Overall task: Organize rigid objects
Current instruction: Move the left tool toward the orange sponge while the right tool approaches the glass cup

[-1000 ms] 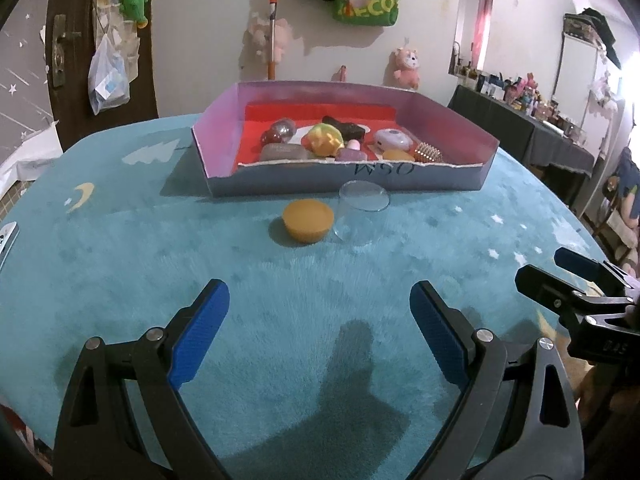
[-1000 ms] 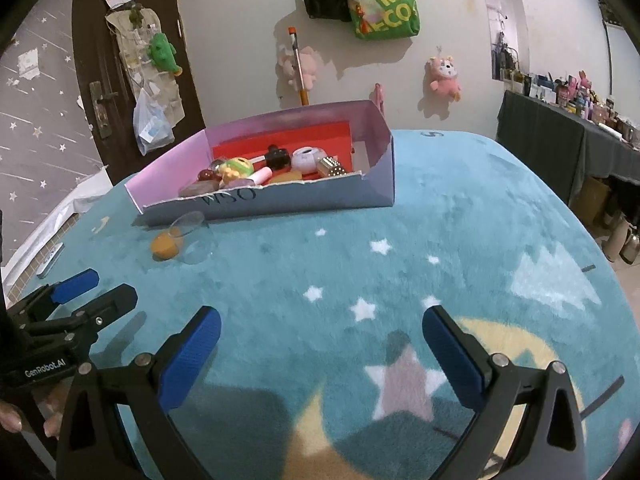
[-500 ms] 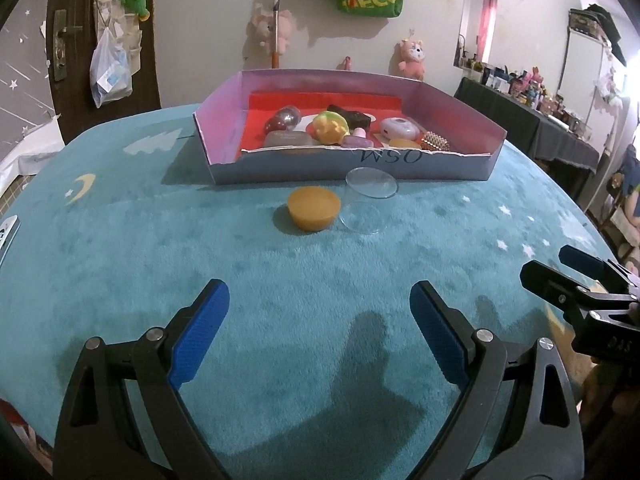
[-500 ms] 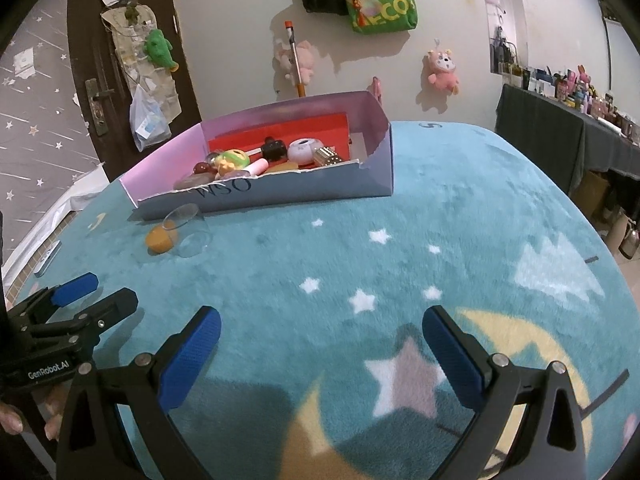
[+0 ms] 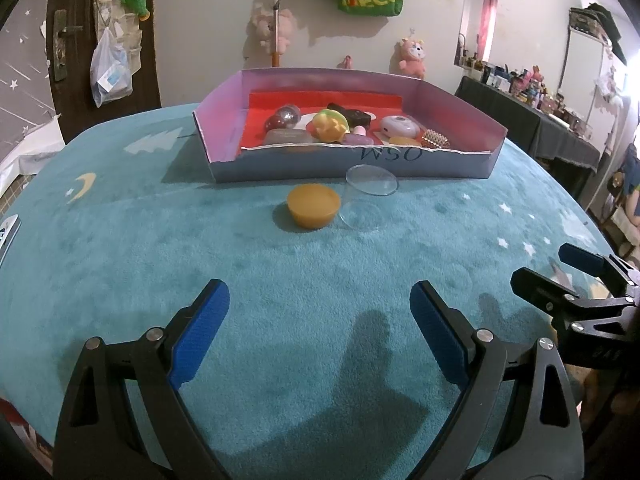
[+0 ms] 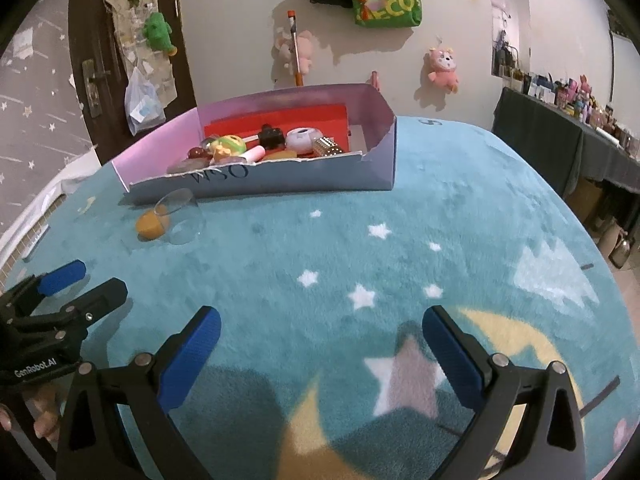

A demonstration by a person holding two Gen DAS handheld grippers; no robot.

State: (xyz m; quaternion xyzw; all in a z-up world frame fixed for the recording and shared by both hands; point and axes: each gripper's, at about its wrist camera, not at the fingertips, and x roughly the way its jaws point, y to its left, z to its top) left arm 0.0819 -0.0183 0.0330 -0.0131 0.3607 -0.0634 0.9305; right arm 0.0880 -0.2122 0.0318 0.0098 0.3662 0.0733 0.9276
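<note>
Grippers both wide open and empty: left gripper [image 5: 319, 320], right gripper [image 6: 321, 344]. Nearer now than a second ago to the round amber plastic cap [image 5: 313, 211] and clear glass tumbler [image 5: 366, 204], touching side by side just before the shallow pink cardboard box [image 5: 448, 160]. Probably approaching to box those two last strays. Nothing gripped yet.
</note>
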